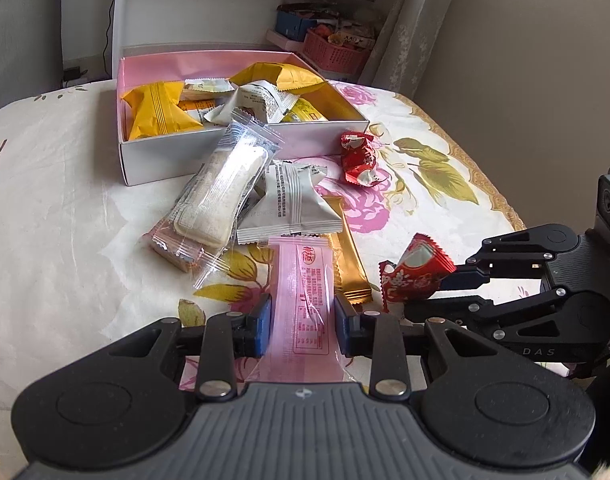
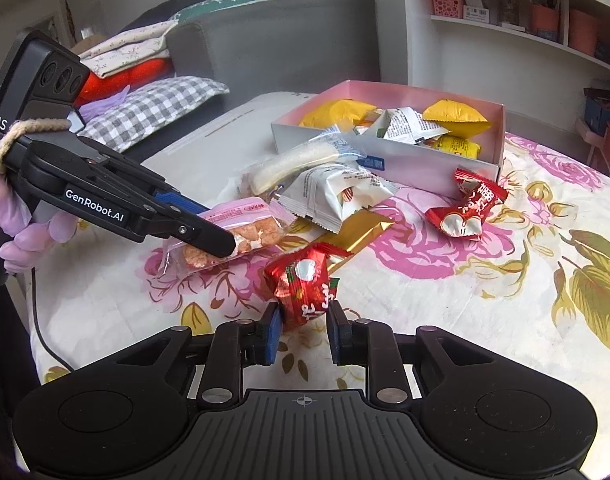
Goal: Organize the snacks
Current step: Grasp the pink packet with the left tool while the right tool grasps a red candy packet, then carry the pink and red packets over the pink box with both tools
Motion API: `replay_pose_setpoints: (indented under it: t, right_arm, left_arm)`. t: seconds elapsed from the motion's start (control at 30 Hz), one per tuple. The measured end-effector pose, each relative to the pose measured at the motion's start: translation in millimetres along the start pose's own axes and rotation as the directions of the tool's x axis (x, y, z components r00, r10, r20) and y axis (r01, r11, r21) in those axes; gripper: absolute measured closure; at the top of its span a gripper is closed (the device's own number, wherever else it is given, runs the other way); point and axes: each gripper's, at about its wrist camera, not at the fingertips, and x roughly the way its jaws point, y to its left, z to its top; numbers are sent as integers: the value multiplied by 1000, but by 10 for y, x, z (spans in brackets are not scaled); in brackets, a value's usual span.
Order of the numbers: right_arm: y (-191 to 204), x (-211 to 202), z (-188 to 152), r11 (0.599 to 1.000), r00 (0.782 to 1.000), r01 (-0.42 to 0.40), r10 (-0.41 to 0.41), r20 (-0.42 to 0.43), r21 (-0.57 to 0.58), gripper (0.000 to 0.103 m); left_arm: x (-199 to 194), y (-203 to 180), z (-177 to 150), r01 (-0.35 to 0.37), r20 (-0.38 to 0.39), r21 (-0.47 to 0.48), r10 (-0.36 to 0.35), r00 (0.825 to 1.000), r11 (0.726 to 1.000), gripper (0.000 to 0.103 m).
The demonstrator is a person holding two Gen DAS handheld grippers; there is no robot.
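My left gripper is shut on a pink snack packet and holds it just above the cloth. The right wrist view shows the same packet, with orange pieces inside, in the left gripper. My right gripper is shut on a red foil candy packet. From the left wrist view, that red packet sits at the tips of the right gripper. Behind them, a white box with a pink lining holds yellow and grey-white packets.
Loose on the floral cloth lie a second red packet, a grey-white packet, a clear-wrapped white cracker leaning on the box, and a gold bar. Shelves with baskets stand behind. A gloved hand holds the left gripper.
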Motion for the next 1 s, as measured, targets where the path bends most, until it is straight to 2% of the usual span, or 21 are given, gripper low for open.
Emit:
replay_pose_setpoints:
  t: [0.07, 0.17, 0.23, 0.3, 0.5, 0.57, 0.63, 0.67, 0.8, 1.0]
  right_arm:
    - [4, 31, -5, 1000, 1000, 16, -16, -12, -5, 81]
    - [-4, 64, 5, 1000, 999, 27, -26, -20, 6, 70]
    - [-13, 64, 27, 999, 999, 35, -35, -11, 19, 50]
    - [-38, 69, 52, 998, 999, 36, -36, -4, 47, 36]
    - [-89, 127, 98, 996, 1000, 20, -19, -12, 90, 38]
    - [-92, 117, 87, 996, 1000, 14, -13, -15, 86, 45]
    - [-109, 108, 65, 996, 1000, 2, 0, -24, 88, 59]
    - [-119, 111, 56, 996, 1000, -1, 4, -29, 91, 63]
    - [-124, 72, 62, 994, 1000, -14, 16, -14, 107, 68]
    - [-175, -36, 170, 991, 999, -6, 0, 40, 134, 68]
  left_arm:
    - [4, 8, 1, 0, -4, -5, 0, 1000, 1000, 74]
    - [29, 13, -9, -5, -17, -8, 5, 1000, 1000, 74]
    - [38, 16, -12, -9, -22, -6, 9, 1000, 1000, 74]
    - [45, 27, -12, -11, -27, -11, 10, 1000, 1000, 74]
    - [66, 41, -6, -9, -38, -19, 9, 999, 1000, 74]
    - [47, 47, -7, -5, -38, -20, 4, 999, 1000, 74]
    - [12, 53, -7, 2, -33, -17, -2, 999, 1000, 74]
    - [-2, 57, -4, 4, -29, -16, -4, 1000, 1000, 74]
    - [-42, 66, 13, 13, -18, -19, -14, 1000, 1000, 74]
    - [-137, 47, 59, 38, 19, -18, -37, 999, 999, 74]
